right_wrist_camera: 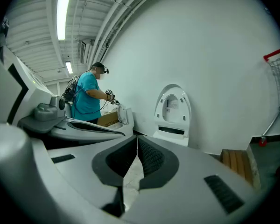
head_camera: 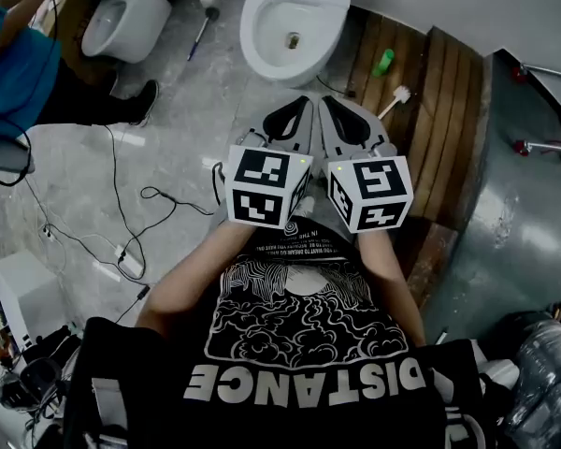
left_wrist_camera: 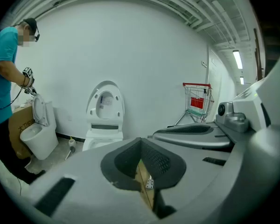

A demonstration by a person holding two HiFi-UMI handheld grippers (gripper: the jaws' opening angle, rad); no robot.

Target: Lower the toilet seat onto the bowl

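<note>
Toilet seat stands upright against the wall behind the open bowl; lowering is not yet begun, so the whole task remains. Left tongs and right tongs, both clenched on nothing, are side by side, short of the bowl.

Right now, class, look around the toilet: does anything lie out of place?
Yes. A white brush lies flat on the wooden decking beside the toilet, and loose cables trail across the floor, a likely trip hazard.
</note>
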